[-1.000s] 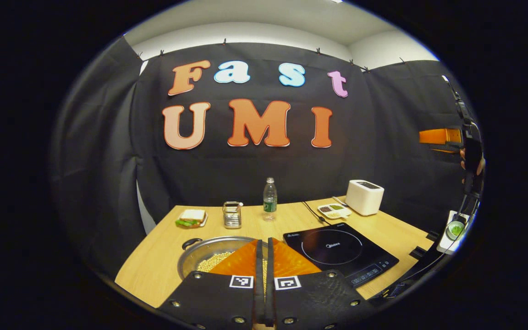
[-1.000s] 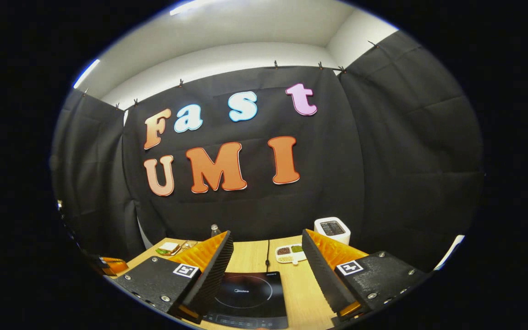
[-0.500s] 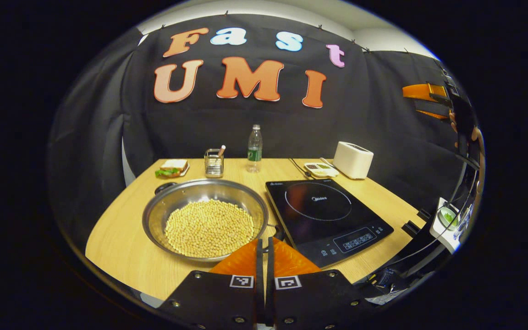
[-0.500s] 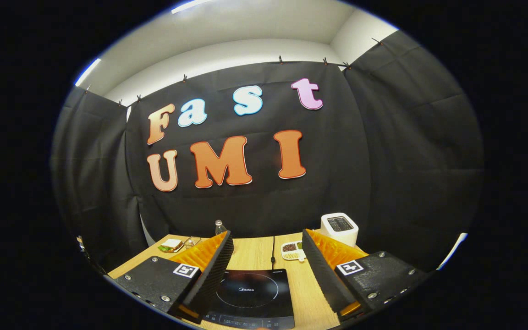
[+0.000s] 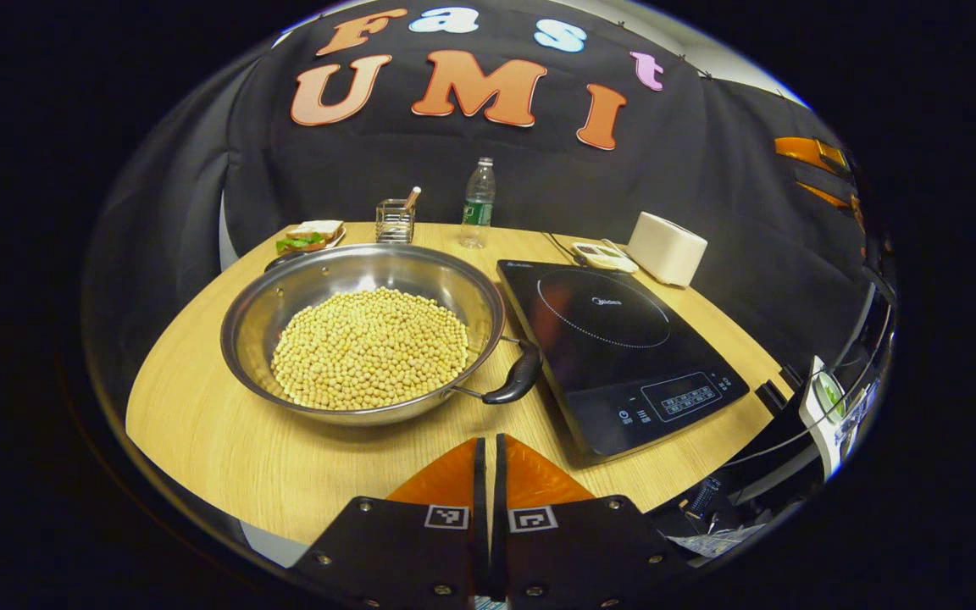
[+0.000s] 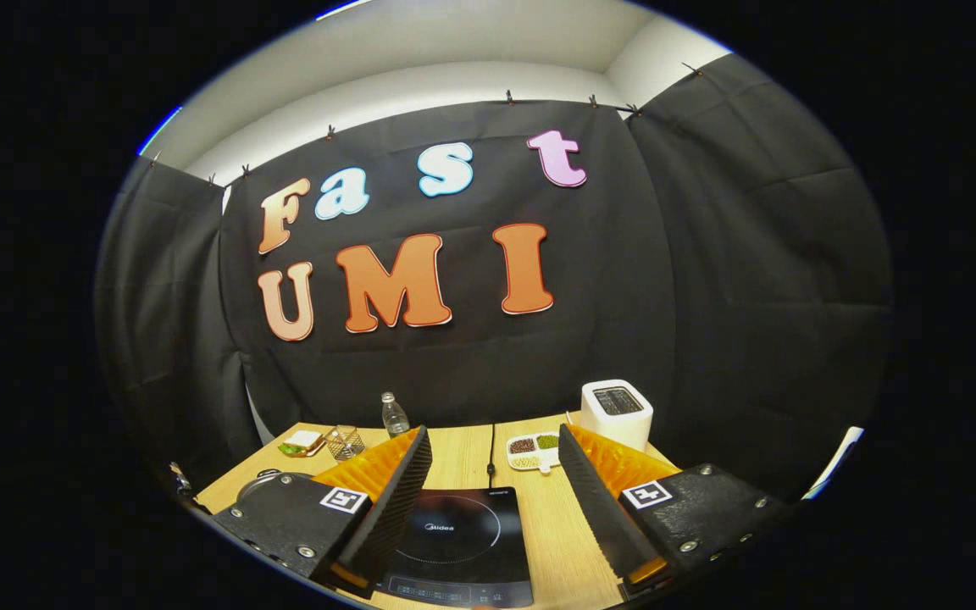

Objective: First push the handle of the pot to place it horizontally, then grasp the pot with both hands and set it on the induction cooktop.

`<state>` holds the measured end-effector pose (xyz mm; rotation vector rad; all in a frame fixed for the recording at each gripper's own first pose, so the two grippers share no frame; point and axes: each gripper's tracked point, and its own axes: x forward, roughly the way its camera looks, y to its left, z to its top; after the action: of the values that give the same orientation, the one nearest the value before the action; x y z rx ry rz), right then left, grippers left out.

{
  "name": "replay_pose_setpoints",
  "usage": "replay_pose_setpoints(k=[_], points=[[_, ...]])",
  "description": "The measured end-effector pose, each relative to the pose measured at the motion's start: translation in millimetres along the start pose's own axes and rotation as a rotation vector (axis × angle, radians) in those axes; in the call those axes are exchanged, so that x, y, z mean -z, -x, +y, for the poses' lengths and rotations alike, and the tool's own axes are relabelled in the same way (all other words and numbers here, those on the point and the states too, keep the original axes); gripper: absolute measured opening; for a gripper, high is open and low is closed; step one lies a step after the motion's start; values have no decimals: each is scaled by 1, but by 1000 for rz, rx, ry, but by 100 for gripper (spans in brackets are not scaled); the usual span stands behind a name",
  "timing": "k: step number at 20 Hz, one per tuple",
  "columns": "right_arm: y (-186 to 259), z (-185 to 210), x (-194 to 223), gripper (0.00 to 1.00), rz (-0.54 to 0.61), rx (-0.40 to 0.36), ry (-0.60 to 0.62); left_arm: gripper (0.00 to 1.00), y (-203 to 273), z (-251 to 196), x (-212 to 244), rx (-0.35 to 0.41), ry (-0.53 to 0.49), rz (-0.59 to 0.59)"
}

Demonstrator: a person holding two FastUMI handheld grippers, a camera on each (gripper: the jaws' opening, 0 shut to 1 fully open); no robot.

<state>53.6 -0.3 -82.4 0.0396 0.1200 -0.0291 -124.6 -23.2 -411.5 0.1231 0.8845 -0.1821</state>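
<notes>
Table [image 5: 225, 457] holds one pot [image 5: 361, 339], one cooktop [image 5: 623, 356] — left claw [image 5: 488, 462] together, right claw [image 6: 492, 474] apart.

pot [image 5: 363, 339] on table [image 5: 200, 424] left of induction cooktop [image 5: 615, 347] (touching), toaster [image 5: 666, 247] behind
</notes>
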Motion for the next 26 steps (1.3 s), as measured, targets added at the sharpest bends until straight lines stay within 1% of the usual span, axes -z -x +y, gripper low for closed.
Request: replay_pose_setpoints(k=[3, 7, 18, 26], points=[[0, -8, -1, 94, 2, 24, -2, 2, -9, 4, 0, -14, 1, 22], [5, -18, -3, 94, -4, 51, 15, 2, -24, 4, -13, -17, -25, 13], [9, -50, -5, 94, -8, 117, 10, 2, -45, -6, -27, 11, 6, 23], [11, -72, -4, 94, -4, 161, 15, 2, -73, -16, -39, 23, -14, 17]])
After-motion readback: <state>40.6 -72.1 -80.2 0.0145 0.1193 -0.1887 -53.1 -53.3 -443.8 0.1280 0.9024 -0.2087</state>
